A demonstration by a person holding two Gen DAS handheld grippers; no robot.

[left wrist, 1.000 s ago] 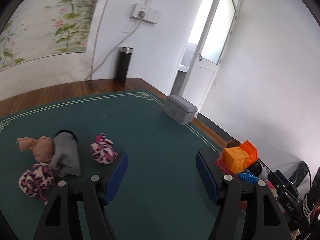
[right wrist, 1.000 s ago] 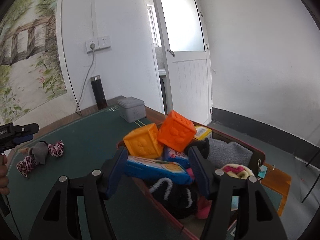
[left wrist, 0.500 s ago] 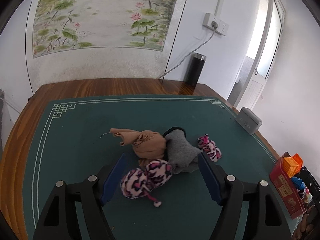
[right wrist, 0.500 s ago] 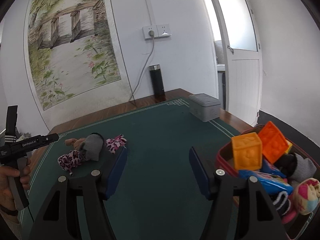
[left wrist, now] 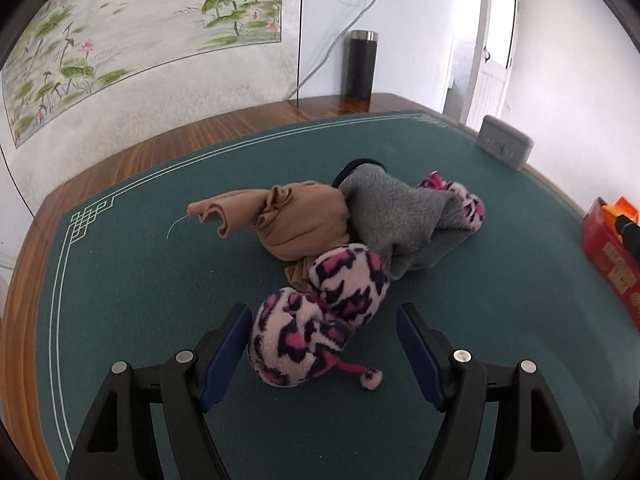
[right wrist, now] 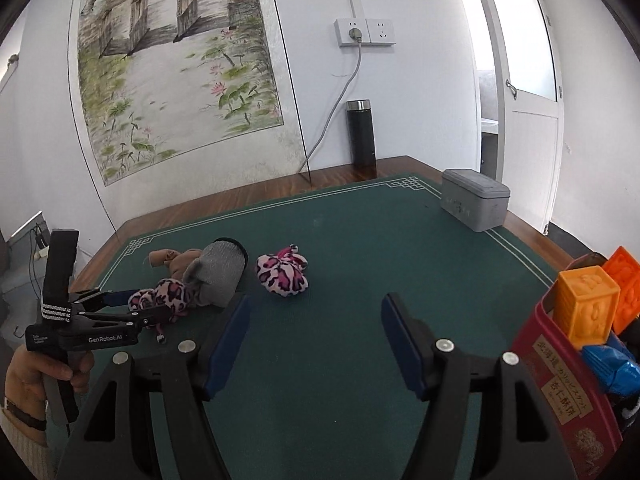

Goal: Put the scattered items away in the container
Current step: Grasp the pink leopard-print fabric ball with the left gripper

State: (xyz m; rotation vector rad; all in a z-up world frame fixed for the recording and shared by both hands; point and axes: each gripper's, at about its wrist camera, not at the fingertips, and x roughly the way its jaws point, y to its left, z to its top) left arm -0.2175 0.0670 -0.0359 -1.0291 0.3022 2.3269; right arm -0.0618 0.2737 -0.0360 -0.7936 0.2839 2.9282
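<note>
The left gripper (left wrist: 324, 354) stands open around the near pink spotted sock bundle (left wrist: 320, 316) on the green mat (left wrist: 140, 280), its pads apart from the fabric (nothing gripped). At that bundle's twelve o'clock lie a tan sock (left wrist: 304, 220) and, touching it, a grey sock (left wrist: 400, 216). The right gripper (right wrist: 316, 340) is empty, its jaws opening, with a second pink bundle (right wrist: 282, 272) at eleven o'clock and the red box (right wrist: 560, 384) of toys at three o'clock.

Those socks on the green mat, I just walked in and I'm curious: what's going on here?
A person is tidying them into the red box with two handheld grippers. The left gripper, open, straddles a pink leopard sock ball without gripping. The right gripper is opening, nothing between its jaws. The tan sock, grey sock and second leopard ball still lie out.
</note>
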